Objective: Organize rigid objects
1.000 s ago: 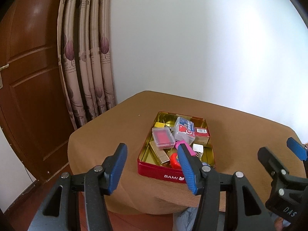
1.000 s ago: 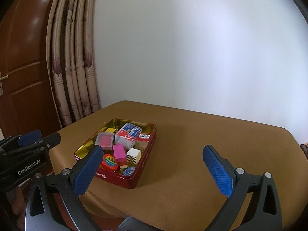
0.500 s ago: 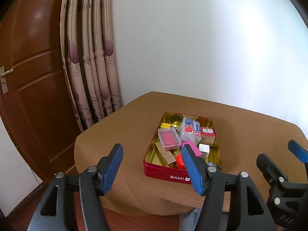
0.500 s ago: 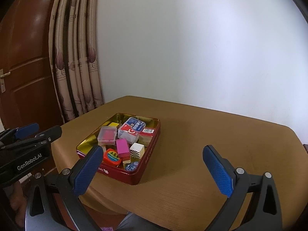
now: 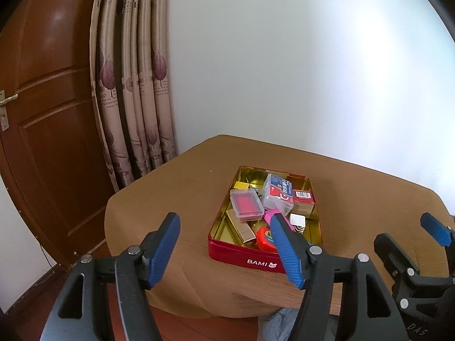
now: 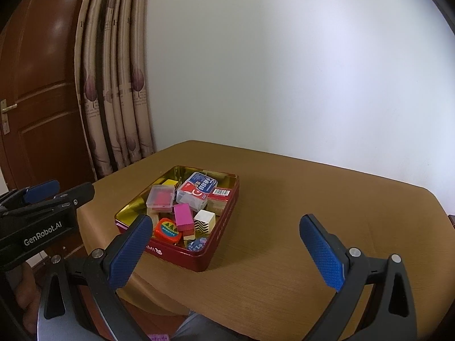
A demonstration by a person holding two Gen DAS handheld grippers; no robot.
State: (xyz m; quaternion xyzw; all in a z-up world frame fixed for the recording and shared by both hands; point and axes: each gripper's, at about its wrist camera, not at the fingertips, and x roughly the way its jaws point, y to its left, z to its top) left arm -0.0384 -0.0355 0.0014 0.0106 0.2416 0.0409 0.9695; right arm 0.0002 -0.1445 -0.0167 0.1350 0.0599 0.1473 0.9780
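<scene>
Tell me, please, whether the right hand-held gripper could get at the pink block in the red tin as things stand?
Probably yes: the pink block lies on top of the pile in the lidless red tin, and the right hand-held gripper is open, empty and short of it.

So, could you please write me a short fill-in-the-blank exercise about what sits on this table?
1. The small objects lie jumbled inside a red ____ marked BAMI.
2. The pink block lies beside a white cube with black ____ stripes.
3. The tablecloth is ____ in colour.
4. Neither the left tool nor the right tool holds ____.

Missing words: tin; zigzag; brown; anything
</scene>
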